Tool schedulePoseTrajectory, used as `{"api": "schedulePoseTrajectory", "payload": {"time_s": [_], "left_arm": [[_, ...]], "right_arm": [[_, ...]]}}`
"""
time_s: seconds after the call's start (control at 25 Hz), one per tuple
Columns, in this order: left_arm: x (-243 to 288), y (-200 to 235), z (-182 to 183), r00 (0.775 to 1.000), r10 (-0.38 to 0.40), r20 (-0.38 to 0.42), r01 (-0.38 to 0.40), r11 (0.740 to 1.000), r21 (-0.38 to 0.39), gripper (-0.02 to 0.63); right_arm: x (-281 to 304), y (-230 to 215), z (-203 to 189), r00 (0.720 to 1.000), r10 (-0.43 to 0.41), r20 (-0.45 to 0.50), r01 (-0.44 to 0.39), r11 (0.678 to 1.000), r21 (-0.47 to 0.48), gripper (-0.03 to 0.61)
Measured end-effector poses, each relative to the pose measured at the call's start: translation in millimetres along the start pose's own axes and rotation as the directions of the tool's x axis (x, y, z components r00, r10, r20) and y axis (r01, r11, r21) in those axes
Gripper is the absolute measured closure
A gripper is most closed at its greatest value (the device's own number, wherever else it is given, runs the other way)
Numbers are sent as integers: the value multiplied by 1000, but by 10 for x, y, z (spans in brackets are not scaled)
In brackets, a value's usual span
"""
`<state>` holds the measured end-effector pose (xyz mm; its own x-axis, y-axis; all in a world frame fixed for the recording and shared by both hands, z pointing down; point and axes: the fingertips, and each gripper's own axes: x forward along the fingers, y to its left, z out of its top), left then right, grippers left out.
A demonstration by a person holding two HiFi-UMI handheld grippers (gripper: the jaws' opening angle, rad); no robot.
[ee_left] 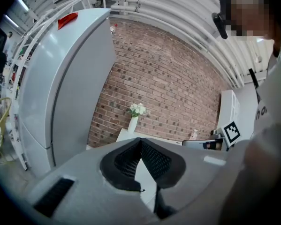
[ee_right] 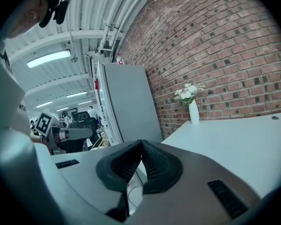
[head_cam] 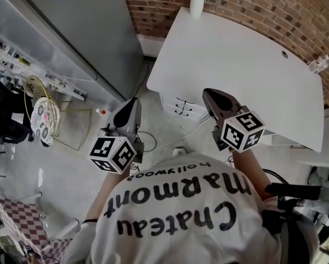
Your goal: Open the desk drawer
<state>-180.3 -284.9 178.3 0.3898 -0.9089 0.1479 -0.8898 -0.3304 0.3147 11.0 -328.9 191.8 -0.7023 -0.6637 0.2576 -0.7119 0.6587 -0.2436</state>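
Standing over a white desk (head_cam: 235, 59) set against a brick wall (head_cam: 252, 4), we hold both tools short of the job: the left gripper (head_cam: 133, 103) and the right gripper (head_cam: 211, 94) each have their ribbed jaws pressed together at the tips, with nothing between them. Our target, the drawer stack (head_cam: 182, 106), sits tucked under the desk's near-left corner, at about 12 o'clock from our chest in the head view, its fronts flush and shut. It lies between the two tools, at roughly 3 o'clock from the left gripper and 8 o'clock from the right gripper, and the right one looks the nearer of the pair. Small dark handles (head_cam: 183, 100) sit one above another down the fronts, each bar lying along the 9-to-3 line, so we judge the pull must come back toward us, near 6 o'clock. Neither tool touches a handle, and either would need to spread its jaws before hooking one. A vase (head_cam: 196, 4) of white flowers stands at the desk's 12 o'clock edge, and a tall grey cabinet (head_cam: 82, 26) fills the 10 o'clock side.
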Motion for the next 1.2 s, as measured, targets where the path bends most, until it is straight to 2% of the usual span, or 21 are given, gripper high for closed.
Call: {"api": "schedulePoseTrajectory", "payload": {"time_s": [0.36,0.56,0.72,0.92,1.04,1.2], "left_arm": [[-539,87,8,994,-86,-63,87,996,20,598],[-880,165,-159,989,-111,-96,114,993,32,598],[-1055,298,-383,992,-76,-105,78,997,12,598],[-1212,239,-585,992,-46,-118,45,999,-11,598],[-1254,172,-713,990,-23,-136,20,1000,-18,598],[-1230,81,-1057,987,11,-161,-17,999,-37,598]], "right_arm": [[-195,486,-172,995,-102,4,102,994,51,568],[-267,696,-366,989,-147,-3,147,988,41,568],[-293,776,-590,990,-142,-15,143,989,45,568],[-315,737,-851,990,-123,-63,127,989,72,568],[-364,611,-992,988,-114,-106,121,991,57,568],[-410,405,-1314,983,-99,-155,108,992,57,568]]}}
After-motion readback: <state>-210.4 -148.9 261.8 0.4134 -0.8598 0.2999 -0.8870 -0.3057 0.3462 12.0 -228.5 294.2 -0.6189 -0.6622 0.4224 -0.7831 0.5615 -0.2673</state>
